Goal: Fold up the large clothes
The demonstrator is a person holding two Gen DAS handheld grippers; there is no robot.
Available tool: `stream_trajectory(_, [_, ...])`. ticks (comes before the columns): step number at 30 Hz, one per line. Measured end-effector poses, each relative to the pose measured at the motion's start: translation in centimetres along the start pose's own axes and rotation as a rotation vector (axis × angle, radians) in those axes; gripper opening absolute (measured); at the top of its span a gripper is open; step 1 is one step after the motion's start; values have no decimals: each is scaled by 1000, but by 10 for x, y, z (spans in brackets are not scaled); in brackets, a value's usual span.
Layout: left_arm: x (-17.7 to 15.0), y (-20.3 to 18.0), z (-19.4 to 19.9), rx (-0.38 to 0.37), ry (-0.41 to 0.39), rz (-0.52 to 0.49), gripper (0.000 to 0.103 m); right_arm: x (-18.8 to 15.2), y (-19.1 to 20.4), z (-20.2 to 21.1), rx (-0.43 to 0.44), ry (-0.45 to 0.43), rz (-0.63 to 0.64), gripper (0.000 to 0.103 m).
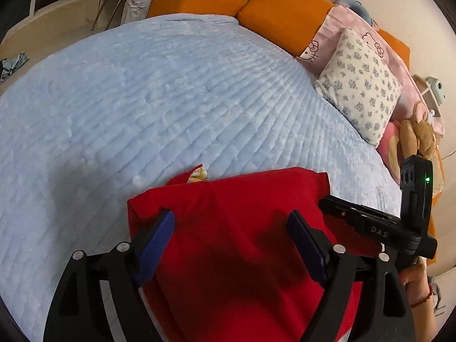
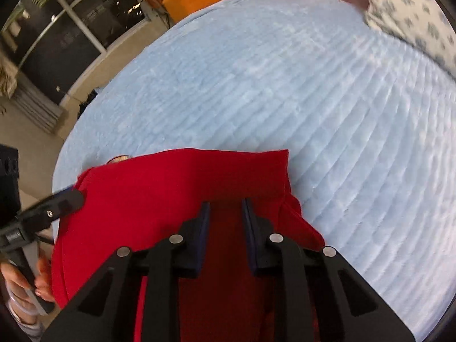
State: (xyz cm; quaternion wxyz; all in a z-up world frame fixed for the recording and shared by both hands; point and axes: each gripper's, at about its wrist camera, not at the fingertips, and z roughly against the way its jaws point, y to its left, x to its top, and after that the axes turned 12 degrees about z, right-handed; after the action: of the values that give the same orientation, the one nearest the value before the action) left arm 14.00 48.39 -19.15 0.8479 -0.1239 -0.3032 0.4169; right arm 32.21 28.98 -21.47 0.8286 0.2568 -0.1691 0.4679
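Bedding in pale blue, a ribbed quilt [image 1: 159,91], is spread over the whole bed and carries everything else. Along its far edge 2 orange cushions [image 1: 196,1] are lined up, and at the far right corner a floral pillow [image 1: 360,85] is propped against pink cartoon-print bedding [image 1: 370,37], with a brown plush bear [image 1: 416,136] just beside it.

At the near edge of the quilt a red garment [image 1: 242,228] is laid in a folded bundle, its far fold running straight across — a scrap of yellow checked fabric [image 1: 198,174] pokes out from under that fold at the left.

The left gripper [image 1: 230,222] is held over the garment with its jaws spread wide, 1 blue pad [image 1: 159,239] at the bundle's left side and the other well in from its right side; the pads are not seen to press on the cloth. The right gripper [image 2: 225,211] is held over the right part of the bundle with its jaws drawn close together, a narrow gap between the pads and red cloth seen through it — whether any fold is pinched cannot be told. Each gripper's handle is seen in the other's view, gripped by a hand [image 2: 20,279].
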Motion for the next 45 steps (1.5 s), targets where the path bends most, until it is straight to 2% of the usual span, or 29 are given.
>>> stream_trajectory(3, [0, -10, 8, 41, 8, -30, 85, 0, 8, 17, -27, -11, 49, 23])
stream_trajectory(5, [-3, -10, 29, 14, 7, 4, 85, -7, 16, 43, -26, -44, 94, 26])
stream_trajectory(6, [-6, -10, 39, -8, 4, 12, 84, -13, 20, 58, -18, -69, 115, 26])
stream_trajectory(7, [-15, -10, 55, -63, 3, 18, 84, -25, 24, 74, -21, -91, 138, 26])
stream_trajectory(10, [-53, -16, 82, -188, 30, 10, 85, -59, 33, 102, -2, -97, 176, 27])
stream_trajectory(12, [-81, -23, 86, -239, 60, -11, 85, -77, 38, 104, 28, -71, 186, 27])
stream_trajectory(14, [-104, -29, 80, -275, 102, -36, 85, -94, 43, 102, 11, -61, 208, 27])
stream_trajectory(16, [-119, -28, 67, -208, 100, -75, 82, -103, 41, 93, -8, -50, 218, 26])
stream_trajectory(17, [-122, -23, 61, -197, 99, -78, 78, -105, 36, 87, 3, -41, 204, 25])
stream_trajectory(19, [-120, -8, 58, -214, 92, -32, 62, -105, 28, 80, 22, -41, 178, 25])
stream_trajectory(20, [-117, 2, 58, -235, 95, -3, 50, -104, 26, 77, 25, -44, 177, 25])
stream_trajectory(21, [-115, 13, 56, -243, 101, 21, 32, -104, 26, 75, 24, -46, 185, 25])
stream_trajectory(23, [-114, 33, 50, -246, 106, 55, 12, -108, 22, 65, 31, -62, 194, 26])
stream_trajectory(25, [-113, 51, 45, -332, 126, 136, 12, -112, 21, 61, 33, -92, 175, 26])
stream_trajectory(26, [-114, 51, 45, -334, 124, 144, 12, -113, 25, 61, 8, -99, 188, 26])
stream_trajectory(28, [-115, 38, 50, -268, 108, 86, 13, -112, 32, 66, -30, -96, 222, 27])
stream_trajectory(29, [-116, 30, 56, -246, 107, 68, 18, -112, 33, 72, -34, -93, 219, 29])
stream_trajectory(30, [-118, 23, 61, -242, 107, 65, 37, -112, 33, 79, -33, -96, 205, 30])
stream_trajectory(31, [-120, 14, 70, -247, 96, 46, 48, -115, 32, 90, -25, -112, 190, 33])
stream_trajectory(32, [-125, 6, 81, -245, 71, 14, 66, -117, 31, 98, -16, -125, 184, 35])
stream_trajectory(33, [-131, -3, 89, -240, 49, -23, 71, -121, 31, 106, -5, -130, 187, 35])
stream_trajectory(35, [-144, -20, 94, -200, 48, -94, 71, -128, 32, 109, -20, -96, 210, 35])
stream_trajectory(37, [-151, -22, 88, -130, 60, -108, 71, -133, 29, 102, -50, -47, 230, 33])
stream_trajectory(38, [-154, -18, 81, -90, 60, -109, 64, -135, 27, 96, -66, -26, 233, 32])
stream_trajectory(39, [-155, -11, 81, -76, 58, -101, 51, -139, 22, 91, -57, -17, 223, 32])
stream_trajectory(40, [-155, -1, 76, -58, 49, -71, 43, -142, 15, 86, -39, -12, 199, 33])
stream_trajectory(42, [-152, 14, 71, -31, 34, -45, 9, -145, 10, 75, -39, -10, 194, 35])
stream_trajectory(43, [-149, 27, 66, -51, 45, -8, 8, -146, 10, 68, -52, -9, 205, 38])
stream_trajectory(45, [-146, 45, 58, -137, 78, 81, 8, -146, 11, 65, -60, -10, 198, 39])
